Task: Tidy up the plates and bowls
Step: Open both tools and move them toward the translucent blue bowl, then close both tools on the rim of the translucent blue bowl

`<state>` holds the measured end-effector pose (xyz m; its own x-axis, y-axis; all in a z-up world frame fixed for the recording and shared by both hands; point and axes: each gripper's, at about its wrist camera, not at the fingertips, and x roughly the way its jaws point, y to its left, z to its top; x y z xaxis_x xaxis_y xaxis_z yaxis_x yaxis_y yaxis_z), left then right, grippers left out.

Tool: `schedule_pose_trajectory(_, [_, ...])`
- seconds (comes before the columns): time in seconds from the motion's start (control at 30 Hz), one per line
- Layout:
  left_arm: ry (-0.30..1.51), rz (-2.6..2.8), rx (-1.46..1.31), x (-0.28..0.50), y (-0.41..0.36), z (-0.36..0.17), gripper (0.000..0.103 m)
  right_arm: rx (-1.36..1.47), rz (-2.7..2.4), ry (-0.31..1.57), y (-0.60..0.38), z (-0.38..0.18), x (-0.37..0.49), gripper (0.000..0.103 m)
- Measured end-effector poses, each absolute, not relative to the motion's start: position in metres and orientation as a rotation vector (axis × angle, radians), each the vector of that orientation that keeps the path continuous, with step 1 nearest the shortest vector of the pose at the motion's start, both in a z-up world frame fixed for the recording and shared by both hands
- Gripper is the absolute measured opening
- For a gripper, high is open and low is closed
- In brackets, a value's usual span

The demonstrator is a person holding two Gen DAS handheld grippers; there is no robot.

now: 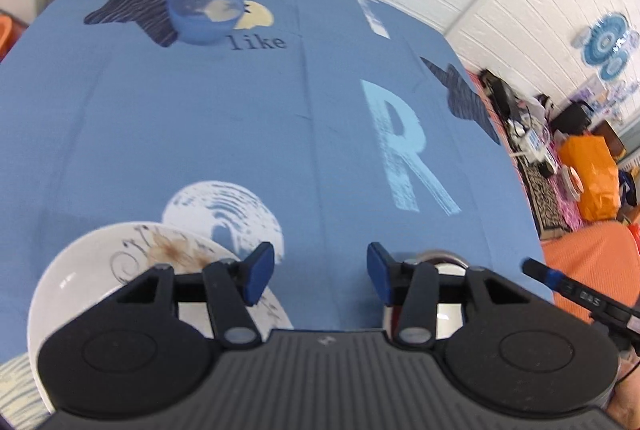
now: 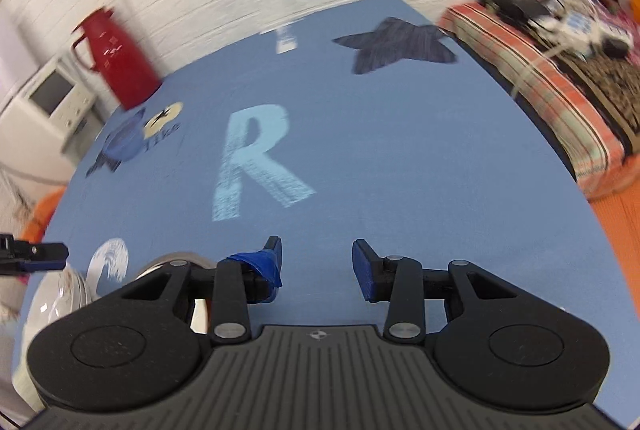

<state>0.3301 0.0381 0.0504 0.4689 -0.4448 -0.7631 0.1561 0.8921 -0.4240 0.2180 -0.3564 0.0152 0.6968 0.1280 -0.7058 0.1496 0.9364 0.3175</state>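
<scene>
A white bowl with a brown flower print (image 1: 92, 270) sits on the blue cloth at the near left, partly under my left gripper's body. A second white bowl (image 1: 450, 272) peeks out behind the right finger. A small blue bowl (image 1: 204, 16) stands far off on the cloth. My left gripper (image 1: 320, 272) is open above bare cloth between the two white bowls. My right gripper (image 2: 317, 266) is also open, holding nothing, over the blue cloth. The flowered bowl (image 2: 56, 296) and the other bowl's rim (image 2: 176, 258) show at its lower left; the blue bowl (image 2: 124, 144) is far left.
A red thermos jug (image 2: 114, 60) stands at the table's far left corner, in front of a white brick wall. A blue cloth (image 1: 280, 130) printed with a large R and dark stars covers the table. A cluttered striped bed (image 2: 560, 70) lies to the right, and a white appliance (image 2: 52, 98) to the left.
</scene>
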Motion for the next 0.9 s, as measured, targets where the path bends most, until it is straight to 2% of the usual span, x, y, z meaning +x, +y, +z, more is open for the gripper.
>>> schedule_pose_trajectory(0.3, [1.008, -0.264, -0.367, 0.351, 0.082, 0.045, 0.049, 0.476, 0.083, 0.765, -0.346, 0.029, 0.241, 0.025])
schedule_pose_trajectory(0.73, [0.972, -0.123, -0.525, 0.425, 0.181, 0.025, 0.050, 0.316, 0.335, 0.878, -0.184, 0.036, 0.404, 0.025])
schedule_pose_trajectory(0.9, [0.935, -0.120, -0.567, 0.476, 0.191, 0.028, 0.051, 0.307, 0.346, 0.897, -0.131, 0.031, 0.471, 0.025])
